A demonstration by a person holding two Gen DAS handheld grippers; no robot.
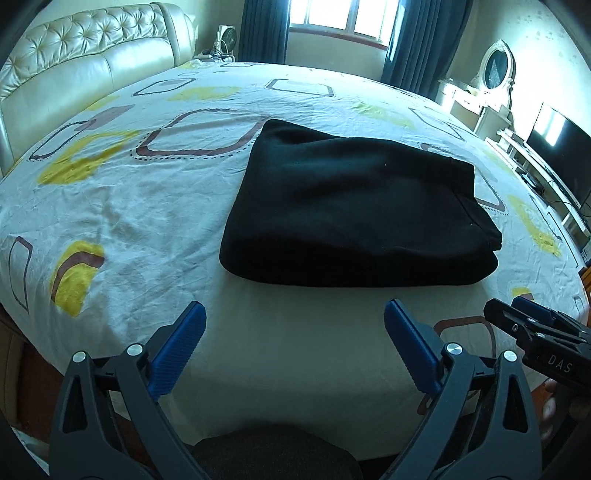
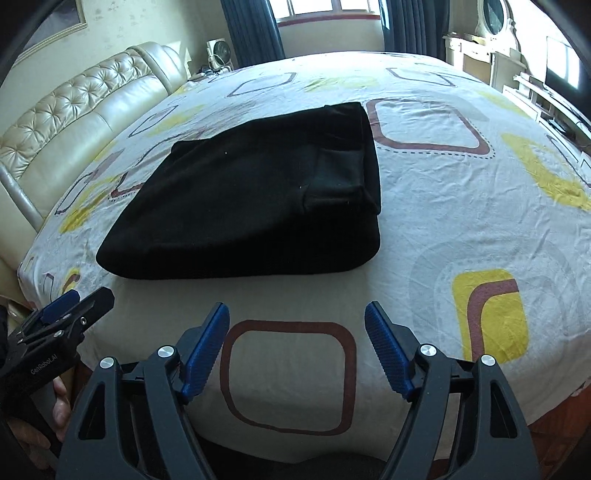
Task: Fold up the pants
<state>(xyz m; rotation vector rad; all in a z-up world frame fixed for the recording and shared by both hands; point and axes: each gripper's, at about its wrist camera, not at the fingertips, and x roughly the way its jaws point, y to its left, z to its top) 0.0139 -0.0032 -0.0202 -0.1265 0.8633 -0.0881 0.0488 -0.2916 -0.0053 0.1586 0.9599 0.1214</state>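
On a wide bed (image 1: 122, 206), covered by a wrinkled white sheet (image 2: 461, 206) printed with rounded brown outlines and yellow patches, black pants (image 1: 354, 210) lie folded into a thick, roughly rectangular stack. The stack sits near the middle of the mattress, flat on the sheet, with its rounded fold edge toward the cameras and its layered open edges on the right side in both views.

The left gripper (image 1: 295, 314) hangs over the near edge of the bed, its blue ribbed pads (image 1: 177, 347) spread wide with only bare sheet between them; it grasps nothing and stands apart from the pants. The right gripper (image 2: 297, 314) is just beside it, also spread, with a brown printed outline visible between its pads and nothing in its grasp. Each gripper appears at the margin of the other's view; part of a hand (image 2: 61, 402) shows on the left handle.

Room: a cream tufted headboard (image 1: 88, 48) runs along the left side of the bed. Beyond the far edge, a bright window (image 1: 343, 18) is flanked by dark blue curtains (image 1: 264, 29), with a small white fan (image 2: 218, 51) in the corner near the headboard. On the right stand a white dressing table with an oval mirror (image 1: 495, 68) and a dark television (image 1: 561, 155) on a low white unit.
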